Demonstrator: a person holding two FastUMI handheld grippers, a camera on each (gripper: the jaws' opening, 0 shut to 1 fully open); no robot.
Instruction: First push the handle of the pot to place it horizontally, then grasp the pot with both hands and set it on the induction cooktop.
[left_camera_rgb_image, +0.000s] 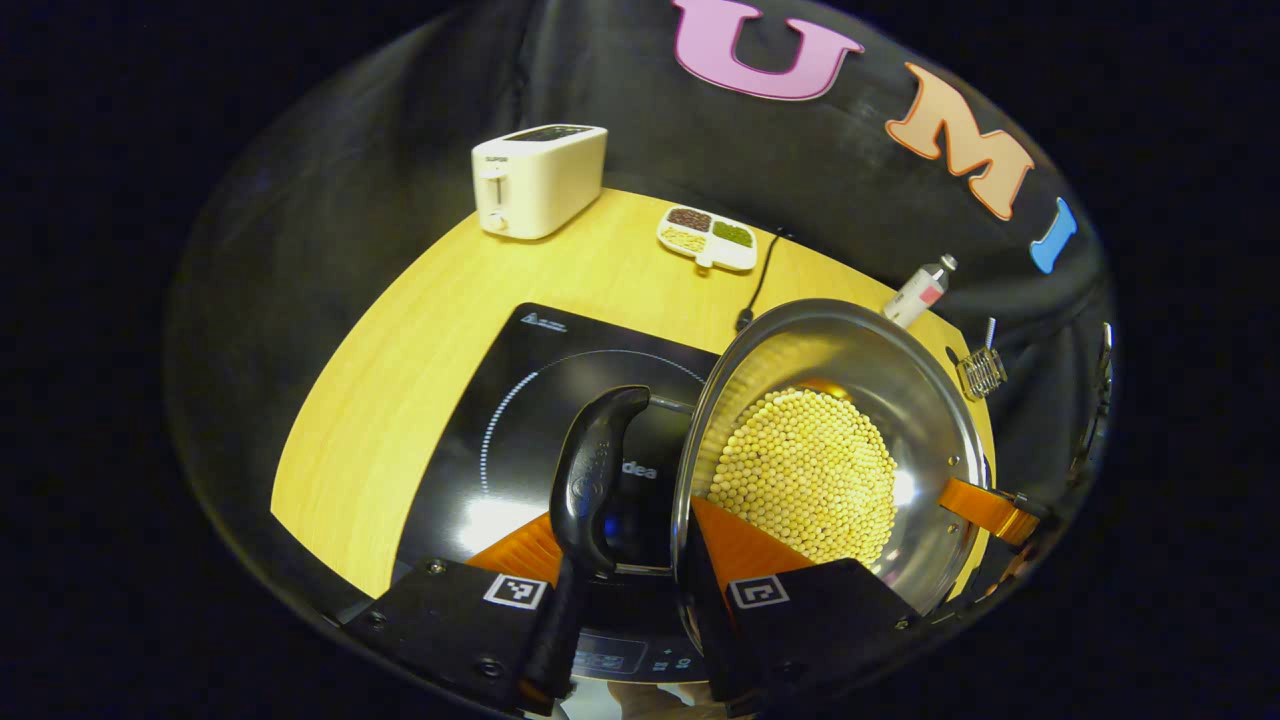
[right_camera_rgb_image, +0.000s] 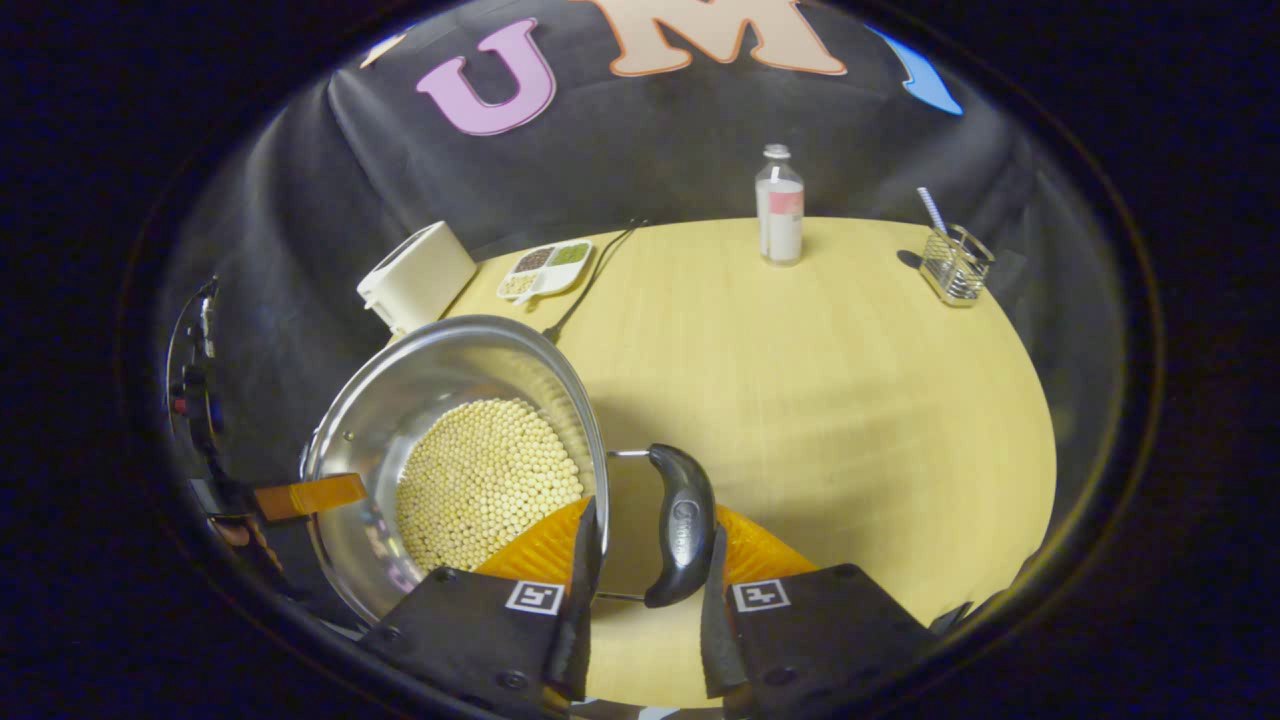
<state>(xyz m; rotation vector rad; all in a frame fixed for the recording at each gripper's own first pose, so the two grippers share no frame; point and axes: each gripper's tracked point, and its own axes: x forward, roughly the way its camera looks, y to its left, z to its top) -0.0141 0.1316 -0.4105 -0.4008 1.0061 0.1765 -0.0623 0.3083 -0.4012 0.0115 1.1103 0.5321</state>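
**Pot at the cooktop, both claws engaged.** The pot (left_camera_rgb_image: 930, 400), holding a layer of beans (left_camera_rgb_image: 810, 475), stands over the right part of the cooktop (left_camera_rgb_image: 520, 400), with its far side reaching past the cooktop's right edge. Whether its base rests on the glass cannot be told.

The left gripper (left_camera_rgb_image: 630, 560) pinches across the left handle (left_camera_rgb_image: 595, 470) and the rim, one finger outside the handle and the other inside the wall. The right gripper (right_camera_rgb_image: 650, 540) clamps the right handle (right_camera_rgb_image: 680, 525) and rim in the same way. Both handles lie level.

**Hazards (judged).**
- If one hand rises or drops ahead of the other, the pot will tip and beans may roll out over the lower rim.
- Each handle hangs on a thin wire loop. Should it swing under load, the pinch could loosen and the pot drop onto the glass.
- Set down where it is, the pot would sit off the ring printed on the cooktop and overhang its right edge.
- The cord (left_camera_rgb_image: 760, 280) behind the cooktop lies close to the pot and could be snagged.

**Writing.**
- A printed word on the cooktop is partly hidden by the left handle.
- A small mark sits at the cooktop's far corner, and another on the toaster (left_camera_rgb_image: 538, 178) behind the cooktop. Both are too small to make out.
- Each handle bears an embossed mark, which is illegible.
- Each claw carries square black-and-white tags.
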